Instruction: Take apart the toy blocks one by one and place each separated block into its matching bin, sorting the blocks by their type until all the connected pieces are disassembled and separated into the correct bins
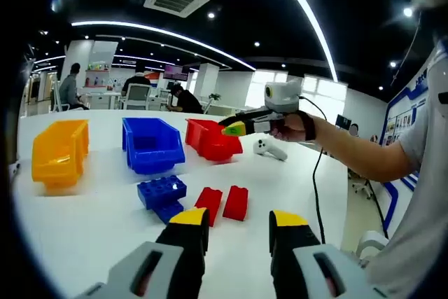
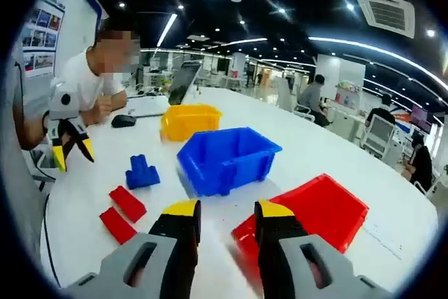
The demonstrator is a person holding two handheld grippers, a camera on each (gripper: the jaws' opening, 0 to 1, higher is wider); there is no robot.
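On the white table (image 1: 84,236), blue blocks (image 1: 162,195) are lying joined beside two red blocks (image 1: 222,203), near the bins (image 1: 152,143). Left gripper (image 1: 239,219) and right gripper (image 2: 221,209) are hovering open, empty. Best approach: be pinching each blue half, then pulling apart.

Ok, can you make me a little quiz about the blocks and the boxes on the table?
1. True or false: the yellow bin holds a red block.
2. Which bin sits between the other two? A) yellow bin B) blue bin C) red bin
3. Fill in: beside the blue blocks lie two loose ____ blocks.

Key
1. False. No block is visible inside it in the left gripper view.
2. B. The blue bin is in the middle of the row.
3. Red. The two red blocks lie side by side on the table, in front of the open left gripper.
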